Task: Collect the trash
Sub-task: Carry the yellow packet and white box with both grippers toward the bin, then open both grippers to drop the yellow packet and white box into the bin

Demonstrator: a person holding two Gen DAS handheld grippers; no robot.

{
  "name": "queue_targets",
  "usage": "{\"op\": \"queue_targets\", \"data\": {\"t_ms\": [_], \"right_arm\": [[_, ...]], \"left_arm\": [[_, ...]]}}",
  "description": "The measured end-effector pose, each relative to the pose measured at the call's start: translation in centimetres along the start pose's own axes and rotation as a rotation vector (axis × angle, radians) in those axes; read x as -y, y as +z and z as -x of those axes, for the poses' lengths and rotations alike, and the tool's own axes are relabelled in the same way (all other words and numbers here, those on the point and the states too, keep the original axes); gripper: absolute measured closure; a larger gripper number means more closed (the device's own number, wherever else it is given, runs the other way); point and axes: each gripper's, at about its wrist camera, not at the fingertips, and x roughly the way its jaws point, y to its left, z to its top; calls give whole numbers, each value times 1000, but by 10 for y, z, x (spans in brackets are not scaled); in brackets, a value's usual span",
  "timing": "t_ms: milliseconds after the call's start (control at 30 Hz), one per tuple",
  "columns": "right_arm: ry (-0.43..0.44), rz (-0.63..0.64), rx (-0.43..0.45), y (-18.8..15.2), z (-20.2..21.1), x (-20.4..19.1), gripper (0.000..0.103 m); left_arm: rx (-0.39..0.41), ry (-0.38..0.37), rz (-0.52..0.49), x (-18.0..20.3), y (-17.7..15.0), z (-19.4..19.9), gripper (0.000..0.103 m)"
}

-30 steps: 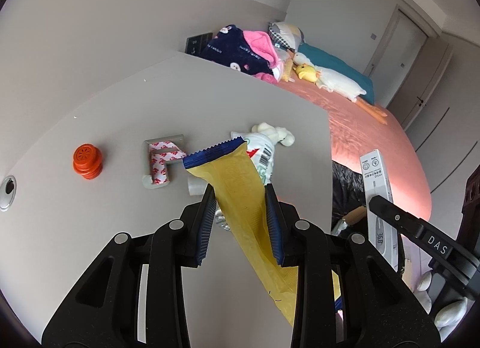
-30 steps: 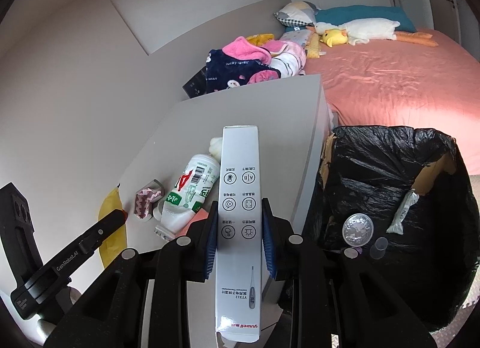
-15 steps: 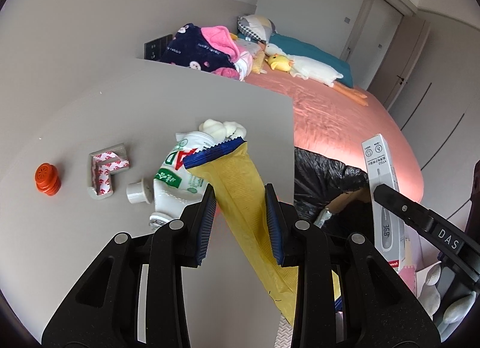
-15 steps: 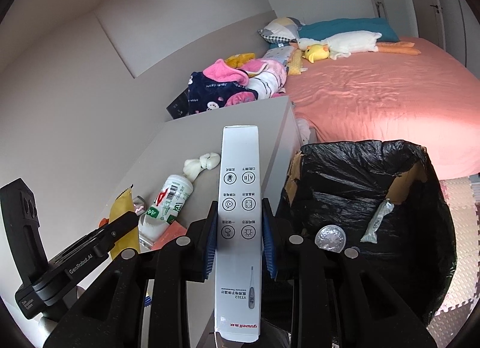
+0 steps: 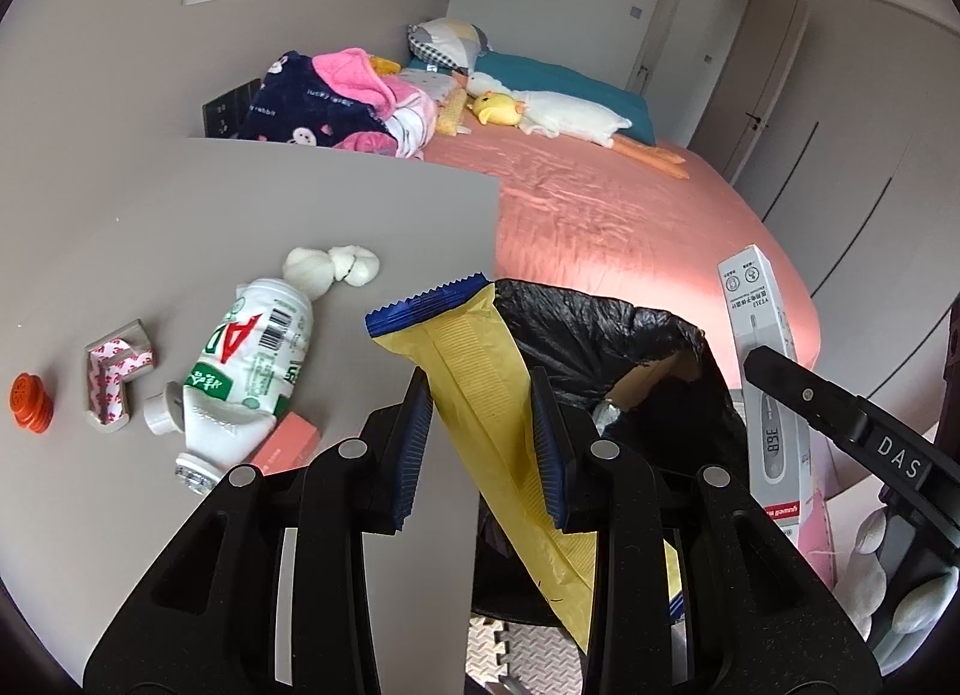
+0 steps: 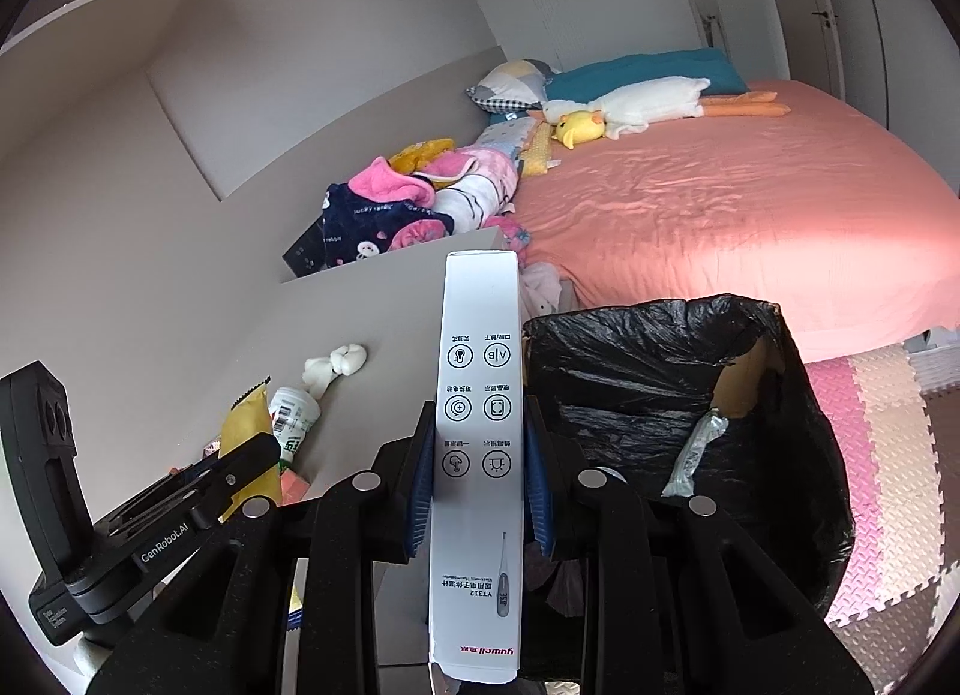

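My left gripper (image 5: 480, 395) is shut on a yellow snack wrapper (image 5: 480, 377) with a blue serrated end, held at the grey table's right edge, just left of the bin. My right gripper (image 6: 477, 425) is shut on a long white thermometer box (image 6: 479, 407), which stands up between the blue pads. The black-lined trash bin (image 5: 600, 329) (image 6: 660, 383) sits just right of the table; some bits of trash lie inside it. The right gripper with its box (image 5: 759, 347) shows at the right of the left wrist view; the left gripper's wrapper (image 6: 243, 425) shows at the left of the right wrist view.
On the grey table (image 5: 270, 203) lie a crushed white bottle (image 5: 252, 365), a white crumpled wad (image 5: 330, 266), a white cap (image 5: 161, 412), a pink-patterned corner piece (image 5: 111, 374), an orange cap (image 5: 30, 401) and a pink box (image 5: 288, 443). Behind stands a pink bed (image 6: 720, 203) with clothes and plush toys. Foam mats (image 6: 888, 395) cover the floor.
Both grippers have moved right, away from the table toward the bin, each keeping its hold. The bin's opening now fills more of both views.
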Motion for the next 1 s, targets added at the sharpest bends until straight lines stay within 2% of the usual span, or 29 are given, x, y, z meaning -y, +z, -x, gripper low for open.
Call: {"op": "queue_targets", "data": {"t_ms": [500,1000], "right_arm": [[-85,-77,46,10,19,51,75],[-147,-125,55,14,23,83,75]], "left_arm": [[-27,-70,-84,48,5,-23,71],[-69,-133,-161,88,10,-50,71]]}}
